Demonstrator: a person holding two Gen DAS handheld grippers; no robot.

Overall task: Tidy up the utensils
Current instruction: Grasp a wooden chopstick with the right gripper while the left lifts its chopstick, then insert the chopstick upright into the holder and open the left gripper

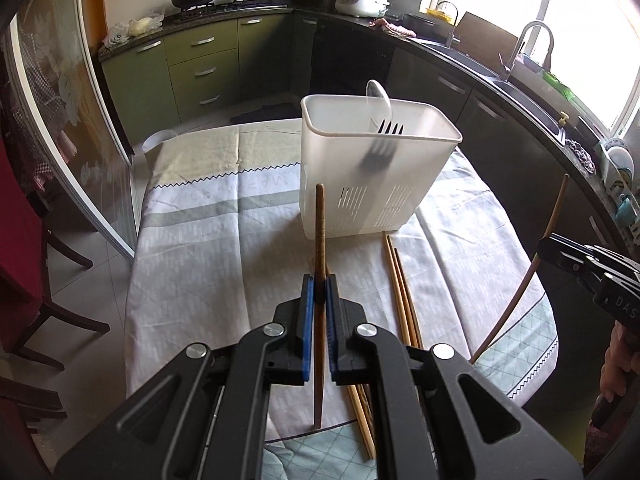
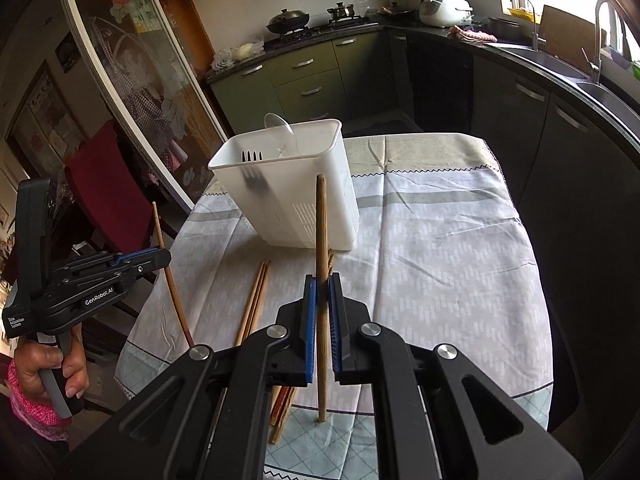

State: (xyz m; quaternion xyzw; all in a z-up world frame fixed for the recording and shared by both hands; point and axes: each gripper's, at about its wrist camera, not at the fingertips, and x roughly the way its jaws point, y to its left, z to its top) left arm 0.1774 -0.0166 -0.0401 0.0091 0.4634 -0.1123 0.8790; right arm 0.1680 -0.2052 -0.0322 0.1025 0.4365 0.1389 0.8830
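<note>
Caddy (image 1: 360,184) holds fork (image 1: 390,130), spoon (image 1: 378,94).

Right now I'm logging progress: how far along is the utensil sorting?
Partly done. A fork and a spoon already stand in the white holder. Each hand-held gripper, left and right, is shut on one chopstick. Several chopsticks lie on the tablecloth, waiting.
</note>
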